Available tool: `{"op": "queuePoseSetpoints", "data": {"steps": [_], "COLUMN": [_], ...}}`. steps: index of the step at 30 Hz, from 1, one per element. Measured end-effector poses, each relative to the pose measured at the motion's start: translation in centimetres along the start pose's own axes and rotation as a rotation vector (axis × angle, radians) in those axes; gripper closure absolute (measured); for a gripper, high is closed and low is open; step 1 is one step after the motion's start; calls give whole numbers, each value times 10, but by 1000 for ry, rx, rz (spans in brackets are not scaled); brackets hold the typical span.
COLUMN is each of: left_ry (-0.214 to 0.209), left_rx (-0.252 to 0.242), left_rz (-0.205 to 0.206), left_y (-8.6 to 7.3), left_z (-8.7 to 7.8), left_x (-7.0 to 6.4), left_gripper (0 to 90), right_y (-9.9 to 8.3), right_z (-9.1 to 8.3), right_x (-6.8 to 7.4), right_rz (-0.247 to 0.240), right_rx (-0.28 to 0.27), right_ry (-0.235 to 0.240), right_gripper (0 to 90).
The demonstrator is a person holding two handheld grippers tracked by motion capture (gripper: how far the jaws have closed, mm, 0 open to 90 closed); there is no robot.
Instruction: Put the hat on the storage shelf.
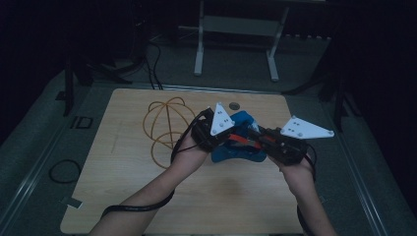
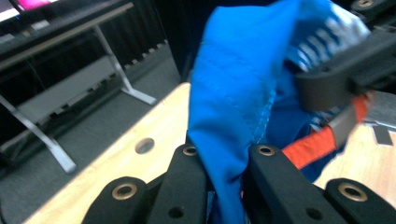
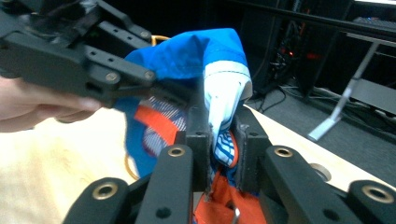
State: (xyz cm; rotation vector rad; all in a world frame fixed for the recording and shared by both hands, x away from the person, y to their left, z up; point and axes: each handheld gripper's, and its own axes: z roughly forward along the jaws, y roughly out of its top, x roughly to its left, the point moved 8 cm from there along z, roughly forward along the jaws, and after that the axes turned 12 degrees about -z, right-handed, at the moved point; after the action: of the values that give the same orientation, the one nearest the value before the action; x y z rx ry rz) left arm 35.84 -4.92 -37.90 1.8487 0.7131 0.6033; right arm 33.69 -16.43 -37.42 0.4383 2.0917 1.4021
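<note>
A blue cloth garment with orange trim and a white striped part hangs between both grippers above the middle of the wooden table. My left gripper is shut on a fold of the blue cloth. My right gripper is shut on the cloth's white striped part. In the left gripper view the other gripper's black jaw pinches the striped part at upper right. In the right gripper view the other gripper and the hand holding it reach in from the left.
A loop of yellow cord lies on the table to the left of the grippers. A round hole sits near the table's far edge. A metal stand rises from the floor beyond. A black cable ring lies on the floor at left.
</note>
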Motion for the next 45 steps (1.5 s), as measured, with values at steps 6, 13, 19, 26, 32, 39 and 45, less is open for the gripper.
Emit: {"op": "queuePoseSetpoints", "data": {"steps": [6,13,19,26,32,39,45], "left_ry": [45,27,-79,-232,-393,-605,-686], "left_rx": [-41,-76,-189,-282,-325,-405,-427], "left_rz": [30,16,20,46,51,29,71], "left_y": [6,4,6,6,1,2,0], "left_z": [-10,-20,-39,-51,-51,-59,-61], "left_x": [6,17,23,20,12,5,-8], "left_gripper": [895,894,893,892,891,891,891], "right_y": [5,9,0,0,3,4,3], "right_z": [-18,-35,-40,-39,-39,-37,-32], "right_x": [9,8,6,17,36,58,67], "right_rz": [7,3,-44,-59,-52,-75,-82], "right_rx": [-45,-91,-52,-54,-95,-102,-91], "right_ry": [35,35,37,77,121,144,163], "right_gripper": [547,416,460,500,506,487,472]}}
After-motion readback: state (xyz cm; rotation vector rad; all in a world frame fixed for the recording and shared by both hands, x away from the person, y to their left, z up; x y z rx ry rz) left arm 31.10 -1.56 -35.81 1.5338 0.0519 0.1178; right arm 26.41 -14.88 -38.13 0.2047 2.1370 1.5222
